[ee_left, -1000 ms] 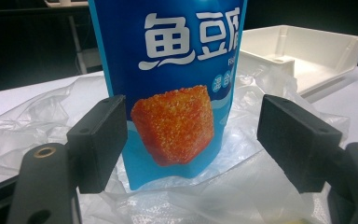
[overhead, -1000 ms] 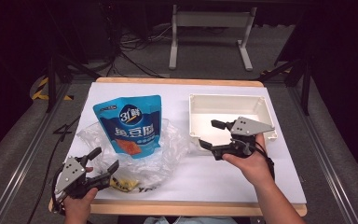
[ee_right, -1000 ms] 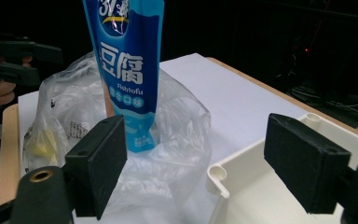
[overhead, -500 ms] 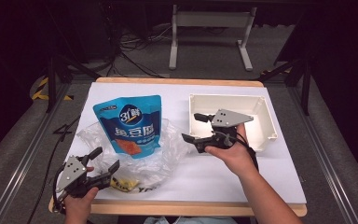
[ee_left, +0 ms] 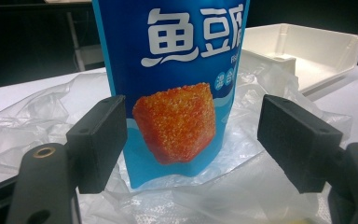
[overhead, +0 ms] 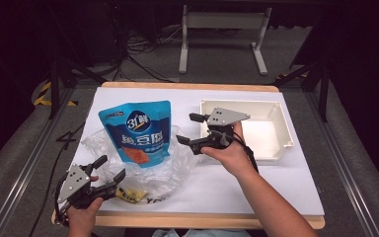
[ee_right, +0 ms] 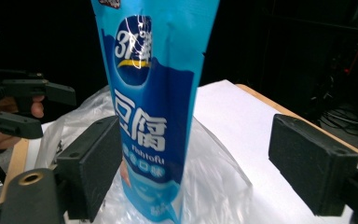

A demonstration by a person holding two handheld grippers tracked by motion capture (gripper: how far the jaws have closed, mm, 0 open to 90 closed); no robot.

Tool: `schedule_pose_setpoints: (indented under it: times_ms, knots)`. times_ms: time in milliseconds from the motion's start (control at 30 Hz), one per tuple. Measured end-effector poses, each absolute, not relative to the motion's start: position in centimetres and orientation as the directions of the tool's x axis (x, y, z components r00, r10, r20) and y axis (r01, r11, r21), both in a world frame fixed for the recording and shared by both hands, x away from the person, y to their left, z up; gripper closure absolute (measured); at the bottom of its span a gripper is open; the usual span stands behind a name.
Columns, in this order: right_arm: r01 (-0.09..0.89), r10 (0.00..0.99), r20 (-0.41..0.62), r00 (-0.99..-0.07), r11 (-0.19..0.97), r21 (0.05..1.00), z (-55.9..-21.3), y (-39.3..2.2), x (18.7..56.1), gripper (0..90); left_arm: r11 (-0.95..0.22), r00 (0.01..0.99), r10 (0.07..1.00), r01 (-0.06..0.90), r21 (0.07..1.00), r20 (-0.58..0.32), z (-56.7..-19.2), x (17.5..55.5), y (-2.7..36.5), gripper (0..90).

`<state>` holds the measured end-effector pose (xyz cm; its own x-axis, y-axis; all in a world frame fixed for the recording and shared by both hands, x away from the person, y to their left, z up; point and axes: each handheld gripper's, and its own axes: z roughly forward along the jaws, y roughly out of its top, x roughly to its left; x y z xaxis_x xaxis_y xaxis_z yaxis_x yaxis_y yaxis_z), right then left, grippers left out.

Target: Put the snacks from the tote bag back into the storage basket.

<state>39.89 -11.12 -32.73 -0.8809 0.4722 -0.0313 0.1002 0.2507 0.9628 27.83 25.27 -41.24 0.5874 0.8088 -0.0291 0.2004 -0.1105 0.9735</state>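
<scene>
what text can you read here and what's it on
"31鲜" in the dark round badge near the top of the blue pouch.
"鱼豆腐" in big white characters across the pouch's middle.
"fishtofu" in small white letters under them, read in the right gripper view.
Small print in the teal circles on the pouch: too blurred to read.
Dark print on the bag near the table's front edge: too small to read.

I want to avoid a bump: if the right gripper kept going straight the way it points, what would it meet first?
Most likely the blue pouch, standing just ahead between the open jaws of the right gripper, though its exact distance is unclear.
</scene>
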Motion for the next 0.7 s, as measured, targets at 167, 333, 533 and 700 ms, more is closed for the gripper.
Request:
schedule_pose_setpoints:
  times_ms: [167,333,533,700]
  knots:
    - [0.097,0.441,-0.016,-0.897,0.233,0.968,-32.8,-9.7,40.3,16.5,-0.105,0.586,0.809,0.204,0.973,-0.036,-41.2,27.8,25.3,24.8]
    - [0.091,0.416,-0.017,-0.909,0.236,0.967,-33.2,-8.1,40.9,15.9,-0.109,0.587,0.809,0.198,0.974,-0.029,-41.2,27.8,25.3,24.8]
    - [0.044,0.374,-0.04,-0.927,0.213,0.976,-33.8,-6.4,41.5,15.0,-0.105,0.589,0.808,0.205,0.973,-0.037,-41.3,27.9,25.4,24.9]
    - [0.047,0.366,-0.036,-0.93,0.216,0.975,-34.5,-4.9,42.1,14.8,-0.105,0.59,0.807,0.202,0.974,-0.035,-41.2,27.9,25.4,24.8]
